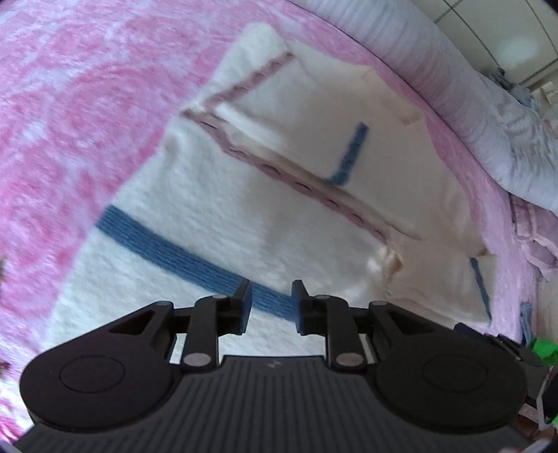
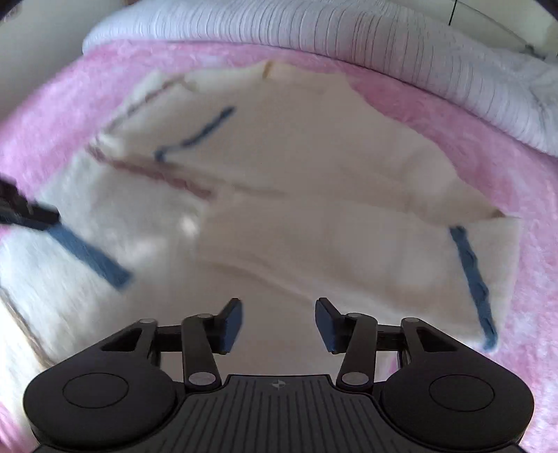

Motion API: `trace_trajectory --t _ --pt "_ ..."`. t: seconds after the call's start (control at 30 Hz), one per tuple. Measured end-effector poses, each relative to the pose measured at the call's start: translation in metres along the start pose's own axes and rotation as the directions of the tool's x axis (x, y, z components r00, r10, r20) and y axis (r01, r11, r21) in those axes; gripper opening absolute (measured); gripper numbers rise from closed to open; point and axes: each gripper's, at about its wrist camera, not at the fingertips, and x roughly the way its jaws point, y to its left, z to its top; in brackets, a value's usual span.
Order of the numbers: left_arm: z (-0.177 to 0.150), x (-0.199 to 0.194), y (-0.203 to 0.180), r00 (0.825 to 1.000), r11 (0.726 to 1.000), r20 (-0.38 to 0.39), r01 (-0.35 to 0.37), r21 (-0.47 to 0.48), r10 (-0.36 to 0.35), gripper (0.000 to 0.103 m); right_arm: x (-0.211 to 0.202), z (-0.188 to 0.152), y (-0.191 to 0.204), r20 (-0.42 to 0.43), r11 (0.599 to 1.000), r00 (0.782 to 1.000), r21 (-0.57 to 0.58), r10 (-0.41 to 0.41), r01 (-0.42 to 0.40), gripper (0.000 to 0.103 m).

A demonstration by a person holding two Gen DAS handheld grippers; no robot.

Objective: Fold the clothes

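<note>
Over the near part of a cream knit cardigan (image 1: 216,195), the left gripper (image 1: 268,303) is hovering with its jaws parted by a narrow gap, nothing between them; a broad blue stripe (image 1: 167,251) of the cardigan is showing through that gap. Whether the fingertips are touching the knit cannot be told. The right gripper (image 2: 278,324) is hanging above the same cardigan's plain cream middle, its jaws spread wider and likewise holding nothing.

The cardigan is lying spread on a pink patterned blanket (image 1: 69,104) that is covering the bed. A mauve button band (image 1: 314,188) is running diagonally across it, and a thin blue line (image 1: 350,153) is marking a pocket beyond the band. In the right wrist view a cuff with a blue stripe (image 2: 474,282) is lying toward the blanket's right side, and the left gripper is showing as a dark blurred shape at the left edge, over the broad stripe.

Along the blanket's far edge a white striped quilt (image 2: 314,28) is lying bunched. Both views are blurred.
</note>
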Motion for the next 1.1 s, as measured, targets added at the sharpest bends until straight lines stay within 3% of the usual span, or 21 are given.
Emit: trace_trajectory --t 0.1,0.17,0.27,0.37,0.47,0.53,0.57,0.6,0.7,0.8,0.9,0.97,1.1 --pt "-0.003 0.016 -0.019 0.996 0.997 -0.033 0.079 -0.005 -0.079 0.022 -0.007 -0.014 -0.044 -0.037 0.985 0.997 0.157 -0.067 0.072 0.047" --pt "-0.003 0.031 -0.036 0.989 0.990 -0.054 0.140 -0.014 -0.140 0.024 -0.013 -0.025 -0.076 -0.065 0.951 0.993 0.288 -0.098 0.113 0.047" --pt "0.000 0.057 -0.061 0.974 0.976 -0.065 0.214 -0.049 -0.217 0.031 -0.024 -0.043 -0.123 -0.095 0.863 0.989 0.483 -0.117 0.149 0.047" --pt "0.006 0.082 -0.077 0.969 0.970 -0.072 0.230 -0.080 -0.236 0.035 -0.036 -0.060 -0.169 -0.129 0.735 0.983 0.654 -0.129 0.182 0.047" --pt "0.010 0.107 -0.088 0.973 0.975 -0.097 0.202 -0.097 -0.211 0.035 -0.041 -0.070 -0.186 -0.140 0.683 0.983 0.706 -0.123 0.186 0.047" --pt "0.011 0.114 -0.097 0.976 0.978 -0.092 0.191 -0.084 -0.199 0.031 -0.040 -0.077 -0.186 -0.156 0.682 0.981 0.706 -0.116 0.193 0.047" --pt "0.011 0.115 -0.102 0.977 0.980 -0.091 0.187 -0.064 -0.192 0.011 -0.039 -0.080 -0.186 -0.165 0.683 0.980 0.703 -0.113 0.197 0.047" --pt "0.013 0.114 -0.108 0.976 0.980 -0.090 0.197 -0.036 -0.199 0.004 -0.038 -0.084 -0.184 -0.171 0.683 0.979 0.703 -0.108 0.198 0.047" --pt "0.022 0.100 -0.126 0.971 0.969 -0.057 0.238 0.067 -0.234 0.004 -0.033 -0.090 -0.176 -0.179 0.682 0.978 0.703 -0.107 0.203 0.047" --pt "0.047 0.055 -0.146 0.961 0.936 0.077 0.236 0.261 -0.264 0.004 -0.030 -0.084 -0.173 -0.178 0.695 0.976 0.687 -0.123 0.212 0.047" --pt "0.081 0.006 -0.147 0.939 0.894 0.238 0.128 0.429 -0.249 0.004 -0.027 -0.075 -0.178 -0.169 0.706 0.975 0.674 -0.143 0.220 0.047" --pt "0.104 -0.011 -0.136 0.928 0.874 0.302 0.046 0.484 -0.216 0.004 -0.027 -0.069 -0.180 -0.151 0.707 0.976 0.673 -0.156 0.217 0.047" --pt "0.134 -0.001 -0.099 0.947 0.863 0.316 -0.114 0.492 -0.055 0.004 -0.022 -0.046 -0.173 -0.061 0.740 0.988 0.657 -0.142 0.147 0.047"
